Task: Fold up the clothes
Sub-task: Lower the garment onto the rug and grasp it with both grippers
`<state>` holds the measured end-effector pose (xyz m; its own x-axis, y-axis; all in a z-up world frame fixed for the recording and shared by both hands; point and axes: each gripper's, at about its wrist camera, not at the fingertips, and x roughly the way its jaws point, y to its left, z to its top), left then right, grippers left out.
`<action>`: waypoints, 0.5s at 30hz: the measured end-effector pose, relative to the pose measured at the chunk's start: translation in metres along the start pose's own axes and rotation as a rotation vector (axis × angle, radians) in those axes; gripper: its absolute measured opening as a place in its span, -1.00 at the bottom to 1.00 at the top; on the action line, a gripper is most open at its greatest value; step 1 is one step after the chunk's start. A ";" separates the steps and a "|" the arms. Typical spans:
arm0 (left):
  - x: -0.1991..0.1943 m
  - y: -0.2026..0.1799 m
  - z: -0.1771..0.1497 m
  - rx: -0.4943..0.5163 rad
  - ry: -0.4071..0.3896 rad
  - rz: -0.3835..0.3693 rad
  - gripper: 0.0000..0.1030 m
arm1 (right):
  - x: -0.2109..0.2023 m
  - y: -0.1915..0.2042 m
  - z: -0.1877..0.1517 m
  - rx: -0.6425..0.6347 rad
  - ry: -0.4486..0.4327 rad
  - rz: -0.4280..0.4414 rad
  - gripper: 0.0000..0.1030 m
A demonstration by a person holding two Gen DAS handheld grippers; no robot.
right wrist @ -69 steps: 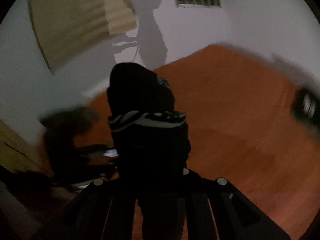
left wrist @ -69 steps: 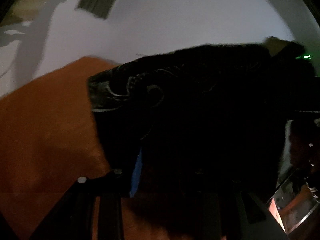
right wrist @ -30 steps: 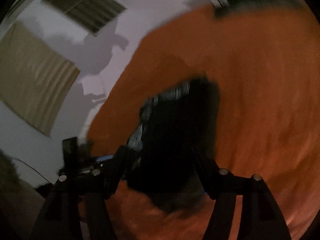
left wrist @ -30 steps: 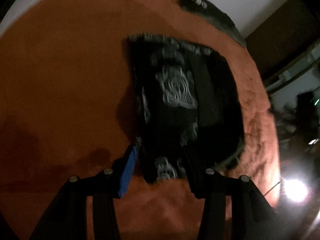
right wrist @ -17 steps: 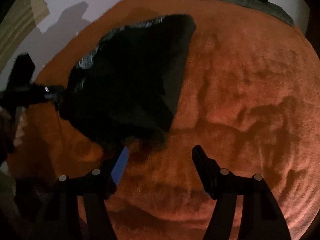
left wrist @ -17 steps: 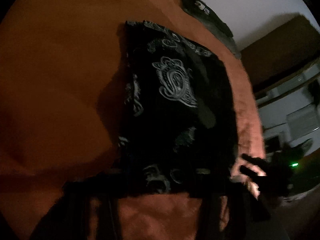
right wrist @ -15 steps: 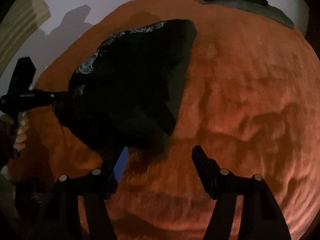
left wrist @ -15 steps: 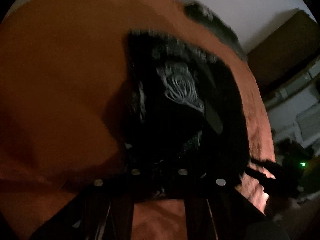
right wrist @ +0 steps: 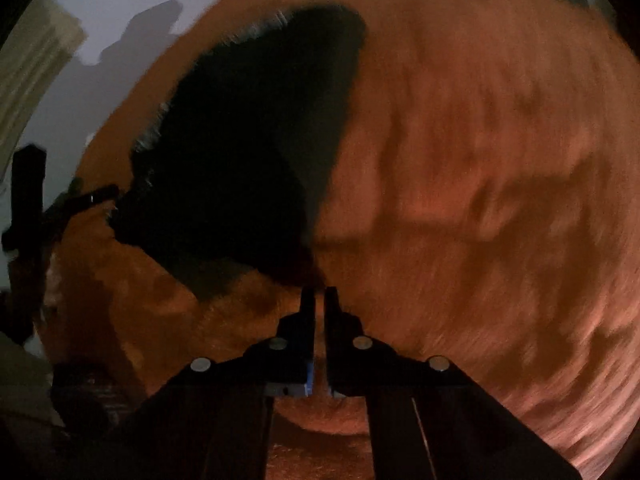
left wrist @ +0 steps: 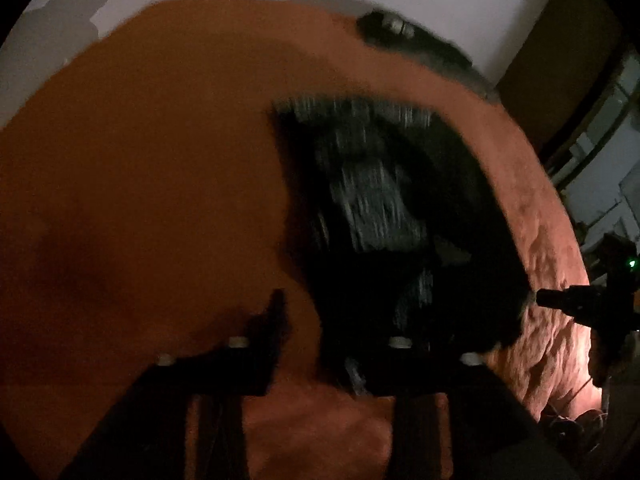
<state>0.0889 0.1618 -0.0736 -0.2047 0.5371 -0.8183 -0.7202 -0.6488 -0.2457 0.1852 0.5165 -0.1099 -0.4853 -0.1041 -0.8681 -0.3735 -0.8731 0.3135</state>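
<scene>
While the black patterned garment point(left wrist: 384, 208) lies flat on the orange blanket point(left wrist: 160, 160), the left gripper point(left wrist: 344, 320) is seen with jaws just reopened over its near edge; the right gripper point(right wrist: 319, 300) has just closed at its corner, grip uncertain. Darker clothing point(left wrist: 420, 44) is noted far off.

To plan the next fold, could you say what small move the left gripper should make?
Probably close the left gripper on the black garment's near edge: its jaws, just opened, straddle that edge, while the right gripper has just shut at the other near corner.
</scene>
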 end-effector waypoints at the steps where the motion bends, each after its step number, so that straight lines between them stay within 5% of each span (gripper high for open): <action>1: -0.006 0.004 0.012 0.014 -0.027 0.001 -0.01 | -0.008 0.000 0.007 -0.024 -0.030 -0.002 -0.85; 3: 0.002 0.009 0.036 0.034 -0.016 -0.016 0.15 | -0.019 -0.001 0.022 -0.033 -0.079 0.028 -0.35; 5: 0.030 0.012 0.059 0.014 0.039 -0.068 0.15 | -0.017 -0.004 0.037 0.001 -0.109 0.075 -0.16; 10: 0.110 0.008 0.071 -0.091 0.175 -0.163 0.15 | 0.012 0.017 0.048 0.042 -0.078 0.124 -0.16; 12: 0.124 0.019 0.075 -0.197 0.162 -0.216 0.15 | 0.012 0.021 0.041 0.032 -0.058 0.127 -0.16; 14: 0.116 0.029 0.082 -0.276 0.068 -0.234 0.09 | 0.016 0.029 0.034 0.022 -0.050 0.126 -0.16; 15: 0.109 0.030 0.089 -0.242 0.011 -0.174 -0.24 | 0.020 0.035 0.031 0.015 -0.047 0.126 -0.16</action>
<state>-0.0137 0.2487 -0.1241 -0.0841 0.6463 -0.7584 -0.5649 -0.6579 -0.4980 0.1381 0.4987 -0.1048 -0.5653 -0.1895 -0.8028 -0.3193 -0.8471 0.4248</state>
